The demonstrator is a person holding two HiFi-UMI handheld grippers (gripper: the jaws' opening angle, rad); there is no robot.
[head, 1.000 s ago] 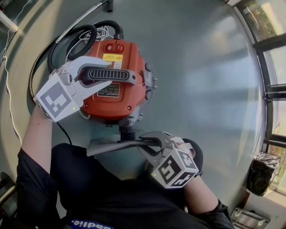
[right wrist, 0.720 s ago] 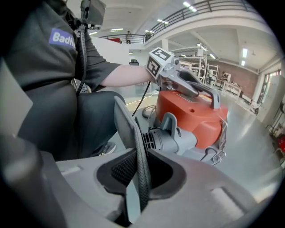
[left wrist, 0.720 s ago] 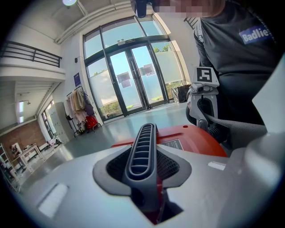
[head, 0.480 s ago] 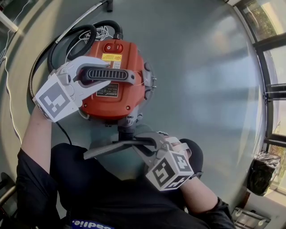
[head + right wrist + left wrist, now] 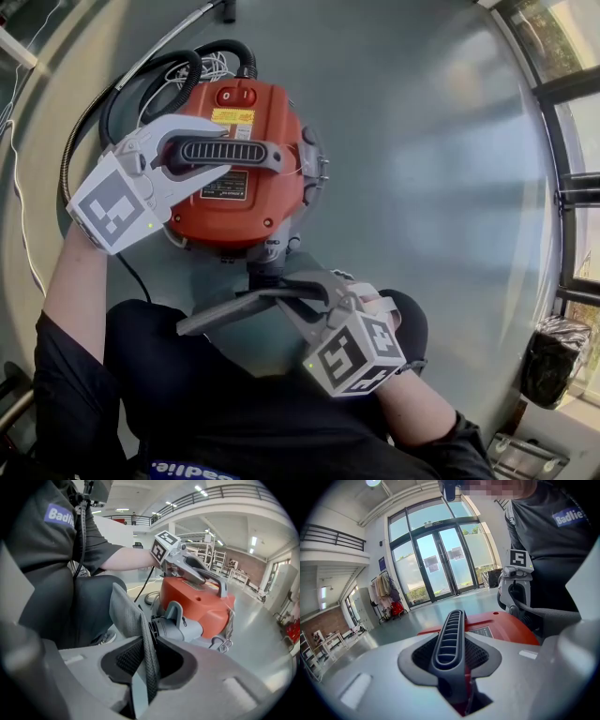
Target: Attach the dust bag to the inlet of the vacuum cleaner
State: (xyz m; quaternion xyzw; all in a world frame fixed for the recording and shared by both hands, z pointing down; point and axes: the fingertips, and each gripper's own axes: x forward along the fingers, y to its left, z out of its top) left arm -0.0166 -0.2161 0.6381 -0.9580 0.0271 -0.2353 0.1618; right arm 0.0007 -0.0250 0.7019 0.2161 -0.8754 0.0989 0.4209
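step: fitting the dust bag [image 5: 234, 309] onto the inlet [image 5: 267, 270]
left gripper [image 5: 202, 155]: jaws clamped on the vacuum cleaner [image 5: 248, 206] handle [image 5: 234, 153], steadying
right gripper [image 5: 311, 292]: jaws, just opened slightly, pinch the bag's edge beside the inlet
next: probably press collar squarely over inlet

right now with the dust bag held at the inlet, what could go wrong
The right gripper pinches only a thin edge of the limp dust bag, and its jaws have just been opening: the fabric could slip free short of the inlet. Only the left gripper on the handle braces the vacuum cleaner, so a push might shove it away.
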